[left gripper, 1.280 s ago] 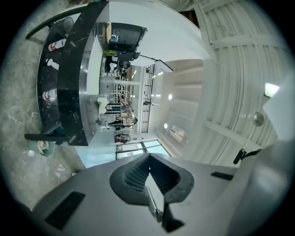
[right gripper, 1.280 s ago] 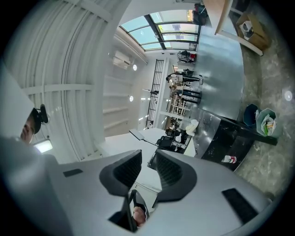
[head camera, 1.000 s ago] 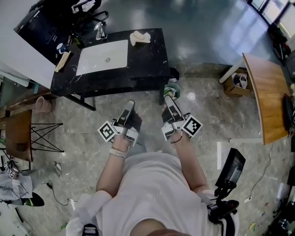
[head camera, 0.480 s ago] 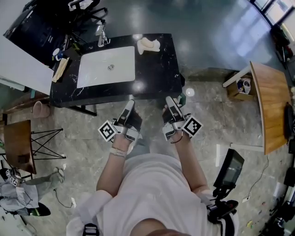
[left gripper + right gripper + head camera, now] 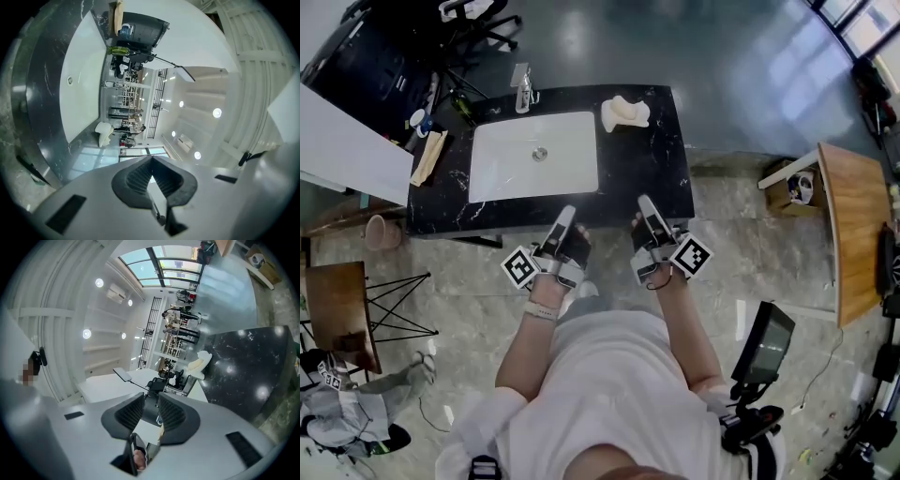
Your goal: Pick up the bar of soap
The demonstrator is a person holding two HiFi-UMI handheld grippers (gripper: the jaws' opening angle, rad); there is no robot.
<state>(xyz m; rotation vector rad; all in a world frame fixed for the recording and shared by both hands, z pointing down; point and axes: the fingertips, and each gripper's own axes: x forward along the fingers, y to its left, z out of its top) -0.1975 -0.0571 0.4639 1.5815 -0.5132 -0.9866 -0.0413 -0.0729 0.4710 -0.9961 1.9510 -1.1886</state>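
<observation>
The left claw (image 5: 567,214) is fully closed: in the left gripper view its two dark ribbed pads meet at their tips (image 5: 151,161) with nothing between them. The right claw (image 5: 644,201) stands a little open, and in the right gripper view a narrow gap shows between its pads (image 5: 151,405), also with nothing in it.

Both claws point forward side by side, near each other, with their tips just over the near edge of the black marble counter (image 5: 661,183).

The pale cream, lumpy bar of soap (image 5: 624,113) lies on the counter well ahead of both claws, near the far edge. It is slightly left of the right claw's line and ahead and to the right of the left claw, and neither claw touches it. It shows small in the left gripper view (image 5: 104,133) and in the right gripper view (image 5: 199,363).

Straight ahead of the left claw is the white rectangular sink basin (image 5: 536,156), set into the counter, with a chrome tap (image 5: 523,89) beyond it. Far to the left of the left claw, a tan flat piece (image 5: 428,157) lies at the counter's end.
</observation>
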